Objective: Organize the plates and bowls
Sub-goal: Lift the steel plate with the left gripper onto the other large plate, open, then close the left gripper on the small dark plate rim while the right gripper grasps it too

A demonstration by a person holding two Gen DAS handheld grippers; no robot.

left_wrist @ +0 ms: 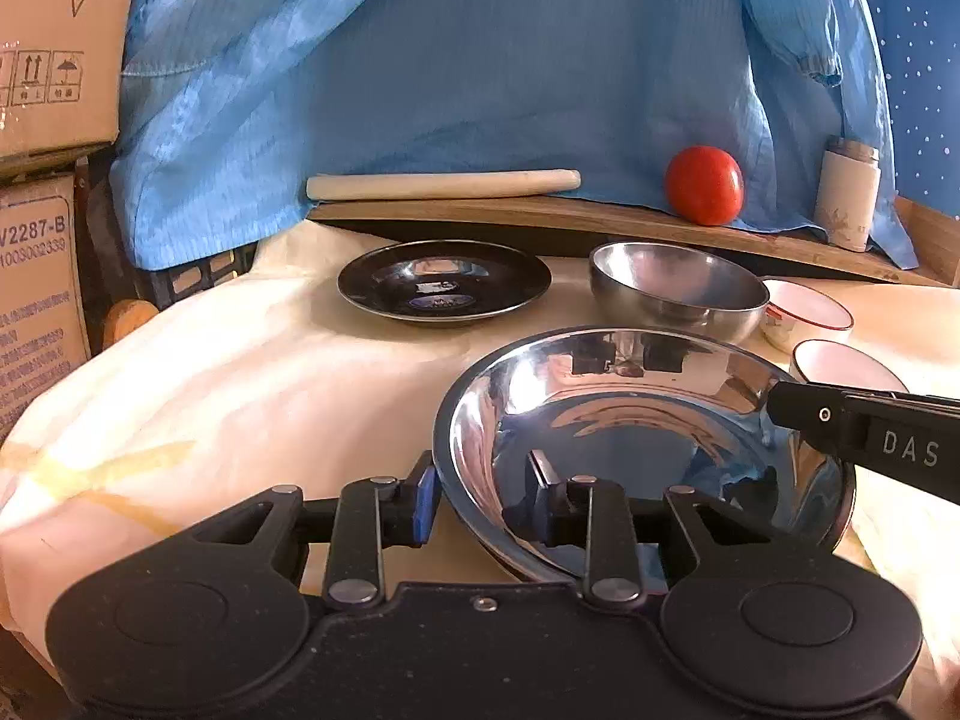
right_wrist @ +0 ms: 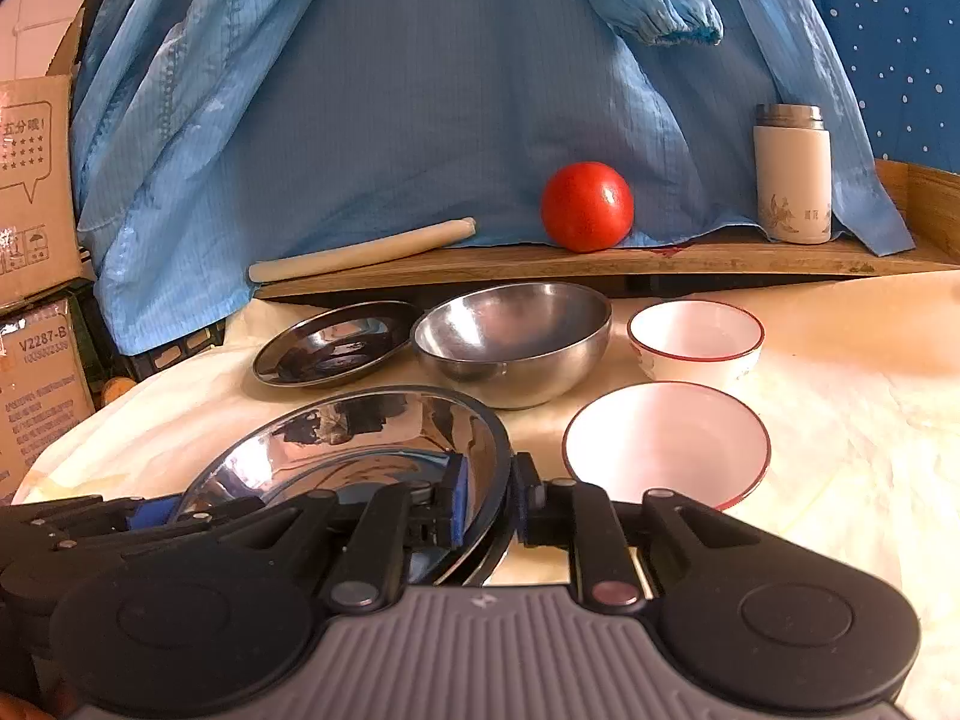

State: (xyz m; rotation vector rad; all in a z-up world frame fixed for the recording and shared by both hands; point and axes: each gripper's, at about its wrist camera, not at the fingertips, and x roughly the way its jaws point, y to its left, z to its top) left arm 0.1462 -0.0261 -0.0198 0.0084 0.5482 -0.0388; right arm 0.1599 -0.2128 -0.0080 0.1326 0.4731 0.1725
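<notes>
The shiny plate [left_wrist: 630, 438] sat nearest on the worktop [left_wrist: 240, 372], in front of the steel bowl [left_wrist: 678, 288]. Left tongs [left_wrist: 486, 504] and right tongs [right_wrist: 489, 504] each straddled its rim, pads apart, not pinching. Seemingly a release; next, back off clear, then stack the white bowls [right_wrist: 666, 441].

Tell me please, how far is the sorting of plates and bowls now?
Nothing looks stacked yet. In hand: the shiny steel plate, with the left gripper and right gripper straddling its rim, jaws not clearly pressing. Left: the dark plate, the steel bowl and two white bowls all sit separately.
</notes>
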